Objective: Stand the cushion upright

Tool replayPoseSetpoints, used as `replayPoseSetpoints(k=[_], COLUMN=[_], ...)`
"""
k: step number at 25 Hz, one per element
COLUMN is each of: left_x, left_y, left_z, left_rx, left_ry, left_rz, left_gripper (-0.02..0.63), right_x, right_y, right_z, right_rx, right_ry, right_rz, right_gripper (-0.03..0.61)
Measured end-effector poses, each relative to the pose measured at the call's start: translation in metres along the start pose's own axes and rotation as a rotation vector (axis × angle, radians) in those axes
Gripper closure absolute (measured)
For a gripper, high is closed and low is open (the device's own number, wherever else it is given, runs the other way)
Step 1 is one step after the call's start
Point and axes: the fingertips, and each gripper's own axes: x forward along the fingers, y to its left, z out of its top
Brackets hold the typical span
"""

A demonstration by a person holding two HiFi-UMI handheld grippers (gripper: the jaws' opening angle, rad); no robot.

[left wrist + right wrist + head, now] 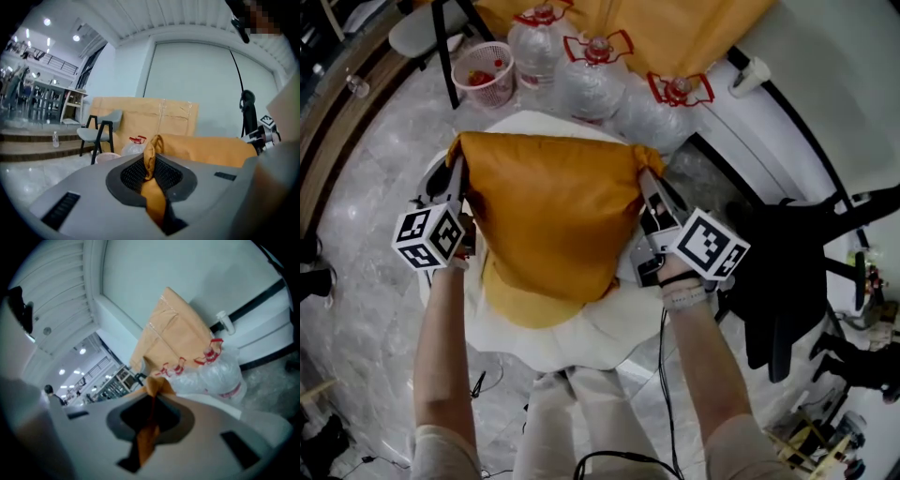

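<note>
while it is held, cushion (548, 216): centre frame
left gripper (457, 173) fingers: pinching upper-left corner
right gripper (645, 183) fingers: pinching upper-right corner

white table (609, 333): mostly hidden under the orange cushion (553, 216)
pink basket (492, 92): red bits inside, too small to tell
brown sheet (675, 28): cut off at the top edge
black chair (787, 281): cut off at the right edge

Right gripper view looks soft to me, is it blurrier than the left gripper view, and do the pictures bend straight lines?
Right gripper view: yes, softer and tilted, the water bottles and the cushion corner smeared. Left gripper view: sharper, fabric folds crisp, ceiling lights flaring upper left, dark fisheye corners. Head view: evenly lit, straight lines curving toward the edges.
</note>
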Motion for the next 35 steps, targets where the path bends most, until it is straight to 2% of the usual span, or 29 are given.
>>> replayPoseSetpoints(k=[3,9,13,18,21,24,29,35], left_x=[-0.007,-0.018,-0.030,-0.054,-0.069,-0.081,-0.086,-0.086], left_y=[0.000,0.003,0.013,0.017,-0.004,-0.039,-0.082,-0.090], left_z=[0.000,-0.003,-0.005,-0.028,-0.031,-0.036,-0.051,-0.044], left_rx=[0.058,-0.020,-0.018,-0.042,-0.038,-0.040,-0.002,-0.025], left_ry=[0.010,-0.026,-0.028,0.002,-0.024,-0.041,-0.019,-0.033], left_rz=[0.020,0.008,0.044,0.061,0.014,-0.078,-0.205,-0.249], left_gripper=[0.566,0.565,0.537,0.537,0.537,0.537,0.537,0.537], right_x=[-0.004,-0.010,-0.011,-0.008,-0.005,-0.002,-0.005,-0.015], right_y=[0.002,0.012,0.015,0.007,0.003,-0.003,-0.017,-0.020], right_z=[-0.001,-0.005,-0.005,0.000,0.002,0.005,0.007,0.013], right_rx=[0.005,0.000,-0.006,-0.011,-0.012,0.006,0.135,0.227], right_ry=[-0.017,-0.025,-0.034,-0.036,-0.037,-0.036,-0.047,-0.117], right_rz=[0.000,0.021,0.021,-0.018,-0.031,-0.034,-0.095,-0.074], right_gripper=[0.541,0.541,0.541,0.541,0.541,0.541,0.541,0.541])
